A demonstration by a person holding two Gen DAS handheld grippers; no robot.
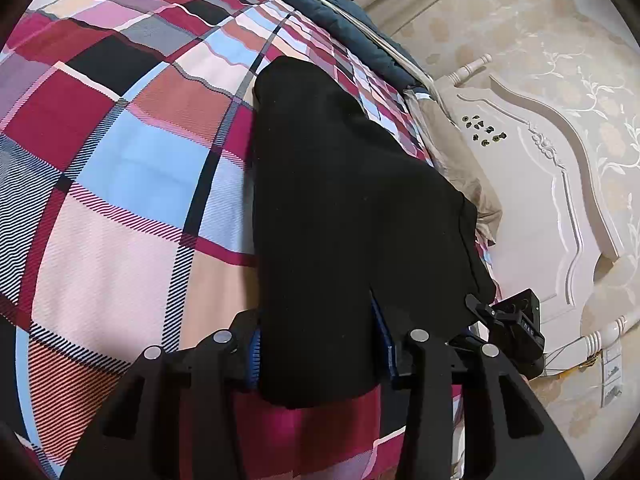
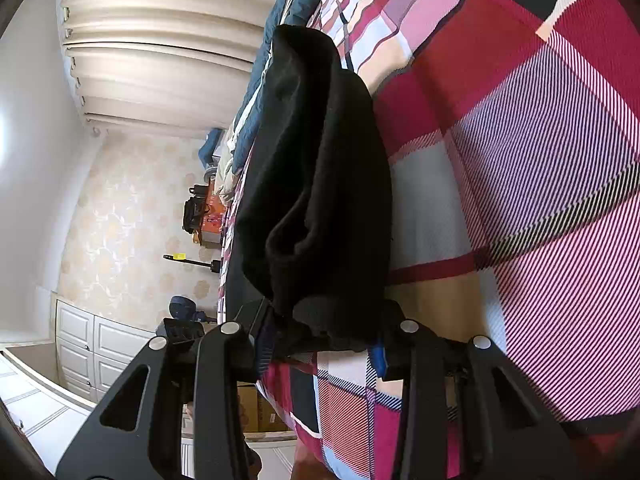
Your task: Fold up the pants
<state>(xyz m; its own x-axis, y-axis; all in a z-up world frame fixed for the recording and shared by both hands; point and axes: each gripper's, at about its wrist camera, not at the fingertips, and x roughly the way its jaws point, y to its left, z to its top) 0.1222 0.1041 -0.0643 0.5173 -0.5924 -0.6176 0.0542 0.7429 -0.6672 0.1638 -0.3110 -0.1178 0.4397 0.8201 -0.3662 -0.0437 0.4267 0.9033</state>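
Observation:
Black pants [image 1: 340, 200] lie stretched along a plaid bedspread [image 1: 120, 160]. My left gripper [image 1: 318, 344] is shut on the near end of the pants, cloth bunched between its blue pads [image 1: 254, 360]. In the right wrist view the same black pants [image 2: 320, 168] run away from the camera, and my right gripper [image 2: 322, 338] is shut on a thick folded edge of them. The right gripper's black body [image 1: 512, 328] shows in the left wrist view at the pants' right corner.
A cream carved headboard [image 1: 540, 200] and patterned wallpaper stand right of the bed. A blue quilt [image 1: 320, 4] lies along the far edge. In the right wrist view, curtains [image 2: 160, 40], white cabinets [image 2: 88, 348] and a cluttered stand [image 2: 204, 216] lie beyond the bed.

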